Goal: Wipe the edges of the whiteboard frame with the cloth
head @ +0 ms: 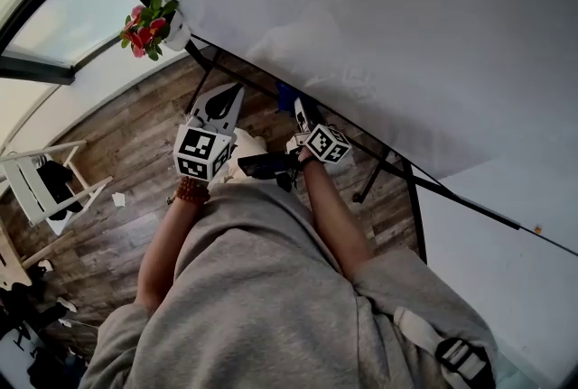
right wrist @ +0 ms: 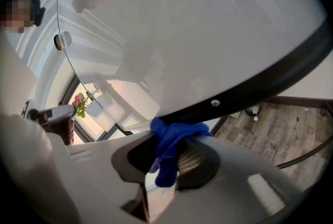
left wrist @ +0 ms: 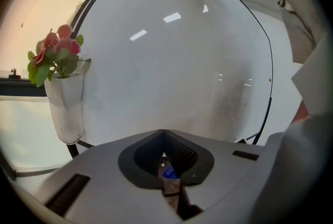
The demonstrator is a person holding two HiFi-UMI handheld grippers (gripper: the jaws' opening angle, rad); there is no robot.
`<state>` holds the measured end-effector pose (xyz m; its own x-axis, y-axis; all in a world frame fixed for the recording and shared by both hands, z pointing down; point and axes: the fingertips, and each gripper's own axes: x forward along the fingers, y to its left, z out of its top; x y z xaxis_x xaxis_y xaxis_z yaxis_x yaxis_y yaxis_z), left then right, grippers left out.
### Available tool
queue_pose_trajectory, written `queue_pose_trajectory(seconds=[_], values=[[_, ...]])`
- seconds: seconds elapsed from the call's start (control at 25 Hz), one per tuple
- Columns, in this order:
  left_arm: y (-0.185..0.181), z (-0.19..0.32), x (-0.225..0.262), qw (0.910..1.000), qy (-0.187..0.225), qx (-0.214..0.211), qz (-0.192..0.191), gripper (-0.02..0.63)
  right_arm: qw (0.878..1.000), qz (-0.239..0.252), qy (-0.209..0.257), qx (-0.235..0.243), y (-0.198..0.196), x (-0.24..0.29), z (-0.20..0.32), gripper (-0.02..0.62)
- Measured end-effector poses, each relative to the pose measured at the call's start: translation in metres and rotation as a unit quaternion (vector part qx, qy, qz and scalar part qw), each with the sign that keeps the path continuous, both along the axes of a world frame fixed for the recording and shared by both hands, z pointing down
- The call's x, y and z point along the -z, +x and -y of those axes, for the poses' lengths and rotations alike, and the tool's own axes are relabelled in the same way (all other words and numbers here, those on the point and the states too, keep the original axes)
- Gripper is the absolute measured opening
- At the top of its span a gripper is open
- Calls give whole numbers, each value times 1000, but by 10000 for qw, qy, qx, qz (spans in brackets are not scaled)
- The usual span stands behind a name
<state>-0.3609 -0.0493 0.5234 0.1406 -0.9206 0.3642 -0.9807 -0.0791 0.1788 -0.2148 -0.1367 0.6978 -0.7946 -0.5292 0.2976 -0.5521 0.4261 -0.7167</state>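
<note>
Right gripper view shows the right claw [right wrist: 161, 149] clamped on the blue cloth [right wrist: 174, 134], pressed against the whiteboard frame [right wrist: 260, 80]; left claw [left wrist: 164, 153] closed, empty

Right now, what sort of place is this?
Likely an indoor office or studio room: a large whiteboard on a black stand, a wood-plank floor, and flowers in a white holder near a window.
</note>
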Motion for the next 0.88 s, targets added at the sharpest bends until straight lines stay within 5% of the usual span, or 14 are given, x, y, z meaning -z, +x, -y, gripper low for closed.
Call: queue_pose_trajectory(seconds=[0.88], values=[[-41,-28,-17,9995,-246,193,-12,9,9997,213,-133,-77,-43,1,-4,89]])
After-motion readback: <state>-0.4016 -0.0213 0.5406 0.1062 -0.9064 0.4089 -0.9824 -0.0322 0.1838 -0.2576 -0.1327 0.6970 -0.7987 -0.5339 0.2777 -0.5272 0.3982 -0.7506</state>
